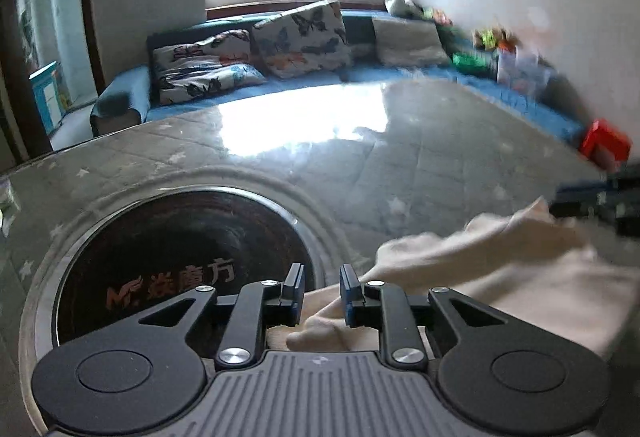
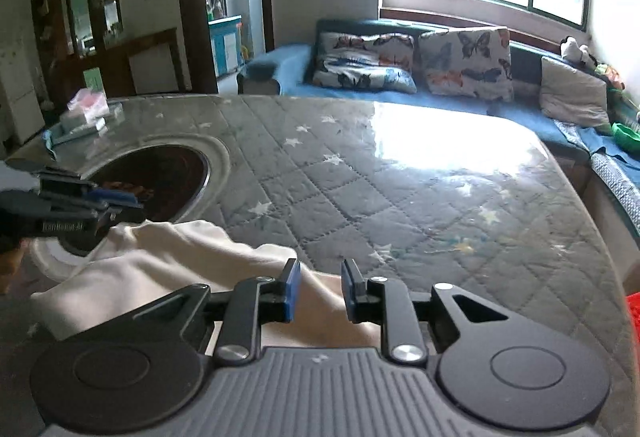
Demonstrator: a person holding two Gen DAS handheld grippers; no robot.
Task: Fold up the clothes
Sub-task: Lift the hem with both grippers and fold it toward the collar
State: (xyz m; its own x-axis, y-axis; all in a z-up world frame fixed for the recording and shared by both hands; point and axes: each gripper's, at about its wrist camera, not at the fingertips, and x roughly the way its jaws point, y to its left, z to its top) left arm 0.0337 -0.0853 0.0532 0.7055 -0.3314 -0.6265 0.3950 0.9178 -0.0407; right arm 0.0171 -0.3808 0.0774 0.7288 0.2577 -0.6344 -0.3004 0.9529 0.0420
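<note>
**Both grippers parted over cream garment on quilted table**

The cream garment (image 1: 492, 261) lay bunched on the near edge of the table (image 1: 420, 165), which had a grey quilted star-print cover under a glossy clear sheet. Its cloth ran w/ soft ridges from one gripper to the other.

Left gripper (image 1: 322, 291): jaws stood apart, blue pads w/ a clear gap. A fold of the cream cloth lay in that gap and below it, but the pads weren't pressing on it, so no grip. Just left of the gripper sat the round dark burner plate (image 1: 172, 257) set in the tabletop, w/ orange lettering and a metal ring round it.

Right gripper (image 2: 320, 291): same state, jaws apart, pads not closed on anything. The garment (image 2: 168, 261) passed under and between the fingers, its right end by this gripper. Each gripper showed at the edge of the other's view, at the far end of the cloth.

Background: blue sofa (image 2: 440, 99) along the window wall, butterfly-print cushions (image 2: 468, 61) leaning on its back, a plain pale cushion (image 2: 572, 97) further right. Small packets and a flat box (image 2: 86, 113) sat on the table's far left corner. A red object (image 1: 606, 143) lay blurred at the table's right edge; couldn't tell what it was.
</note>
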